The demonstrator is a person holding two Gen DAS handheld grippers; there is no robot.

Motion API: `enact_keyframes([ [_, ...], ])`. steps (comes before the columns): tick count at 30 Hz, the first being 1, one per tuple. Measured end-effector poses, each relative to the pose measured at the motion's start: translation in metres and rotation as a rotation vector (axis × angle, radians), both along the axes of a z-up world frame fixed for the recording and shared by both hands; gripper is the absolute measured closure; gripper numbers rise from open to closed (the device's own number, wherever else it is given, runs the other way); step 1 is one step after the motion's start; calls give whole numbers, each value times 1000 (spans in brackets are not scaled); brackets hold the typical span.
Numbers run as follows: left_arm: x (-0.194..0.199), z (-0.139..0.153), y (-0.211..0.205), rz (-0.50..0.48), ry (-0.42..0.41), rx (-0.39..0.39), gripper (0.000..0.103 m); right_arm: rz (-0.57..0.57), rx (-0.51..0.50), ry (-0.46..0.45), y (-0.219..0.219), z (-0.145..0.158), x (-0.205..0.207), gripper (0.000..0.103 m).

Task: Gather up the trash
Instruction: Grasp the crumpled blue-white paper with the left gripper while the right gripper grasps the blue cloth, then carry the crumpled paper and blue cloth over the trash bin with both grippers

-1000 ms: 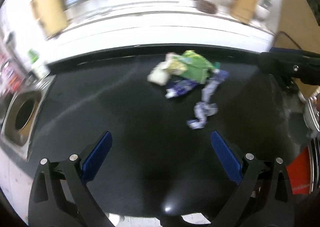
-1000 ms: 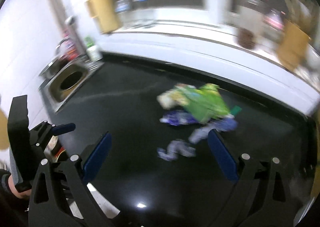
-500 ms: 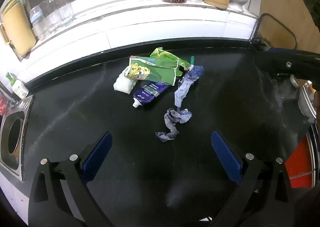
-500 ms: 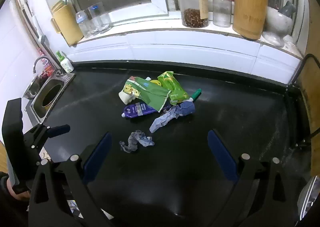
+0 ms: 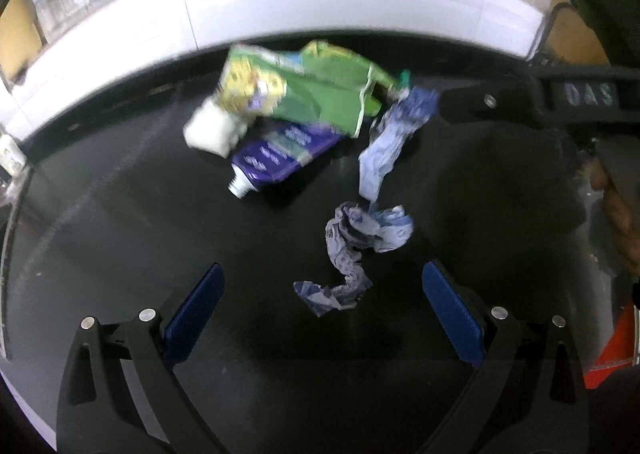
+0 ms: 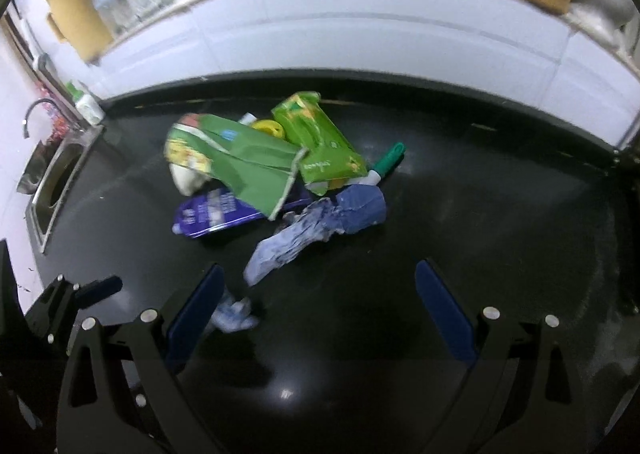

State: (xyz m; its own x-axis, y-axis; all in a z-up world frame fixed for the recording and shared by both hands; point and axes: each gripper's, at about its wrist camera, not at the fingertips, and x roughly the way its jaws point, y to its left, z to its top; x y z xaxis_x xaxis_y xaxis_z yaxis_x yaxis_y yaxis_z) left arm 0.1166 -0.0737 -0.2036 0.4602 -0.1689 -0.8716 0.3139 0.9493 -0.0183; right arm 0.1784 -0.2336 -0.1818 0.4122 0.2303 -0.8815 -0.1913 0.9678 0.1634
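Both grippers, left point(image 5: 322, 300) and right point(image 6: 316, 296), are being held spread and empty, brought nearer the trash pile point(image 6: 276, 170) than before.

Table point(image 6: 460, 206) glossy black, smooth, reflective. Green wrappers point(image 6: 256, 162) shiny plastic film. Purple tube point(image 5: 276, 158) glossy plastic. Blue rag point(image 5: 360, 238) crumpled, matt cloth or paper, can't tell. Sink point(image 6: 52, 190) brushed metal. Wall tiles point(image 6: 360, 38) glazed white.

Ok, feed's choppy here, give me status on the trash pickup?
Both tongs open, empty: left, right. Trash pile on counter untouched; crumpled wrapper nearest left tongs. Nothing in the way.
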Motion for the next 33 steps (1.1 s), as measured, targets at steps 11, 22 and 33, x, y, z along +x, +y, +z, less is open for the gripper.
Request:
enact_keyframes([
  [11, 16, -35, -20, -28, -4, 31, 23, 18, -66, 71, 29, -63, 50, 14],
  [22, 18, -9, -20, -33, 30, -17, 66, 52, -26, 15, 29, -35, 28, 81],
  [33, 1, 29, -19, -7, -37, -11, 66, 70, -35, -79, 20, 13, -6, 81],
])
